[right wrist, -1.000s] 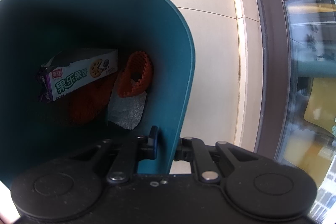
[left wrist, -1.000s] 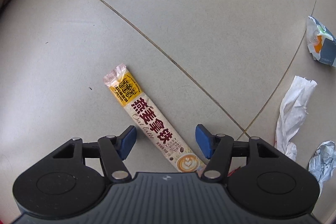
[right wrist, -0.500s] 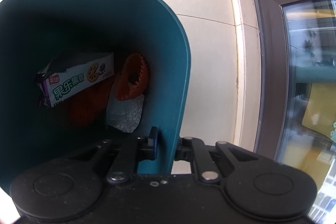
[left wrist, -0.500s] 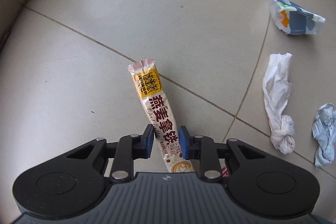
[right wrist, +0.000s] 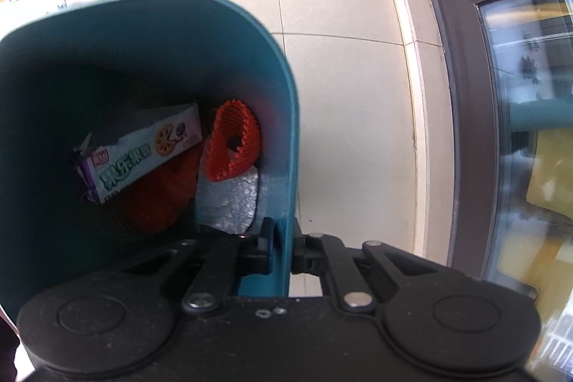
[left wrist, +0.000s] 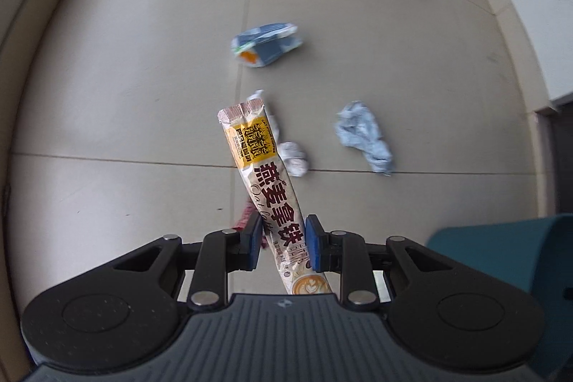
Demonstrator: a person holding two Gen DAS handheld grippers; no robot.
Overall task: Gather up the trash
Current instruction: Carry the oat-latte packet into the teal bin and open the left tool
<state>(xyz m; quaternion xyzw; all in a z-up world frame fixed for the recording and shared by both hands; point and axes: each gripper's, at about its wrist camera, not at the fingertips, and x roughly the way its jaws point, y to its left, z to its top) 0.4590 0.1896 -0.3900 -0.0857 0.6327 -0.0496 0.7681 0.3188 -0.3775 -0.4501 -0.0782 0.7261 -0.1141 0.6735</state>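
Note:
My left gripper is shut on a long oat latte sachet, white with a yellow band, and holds it high above the tiled floor. Its top end sticks up and away from me. Below lie a blue and orange wrapper, a crumpled white tissue and a crumpled pale blue paper. A red scrap shows beside the left finger. My right gripper is shut on the rim of the teal bin. Inside the bin lie a biscuit box, an orange foam net and foil.
The teal bin shows at the lower right of the left wrist view. A raised kerb curves along the left, and a wall stands at the right. A glass door frame stands right of the bin.
My left gripper closed on the sachet and lifted it well off the floor, rolling as it rose; more floor trash and the bin came into view. My right gripper rose slightly with the bin.

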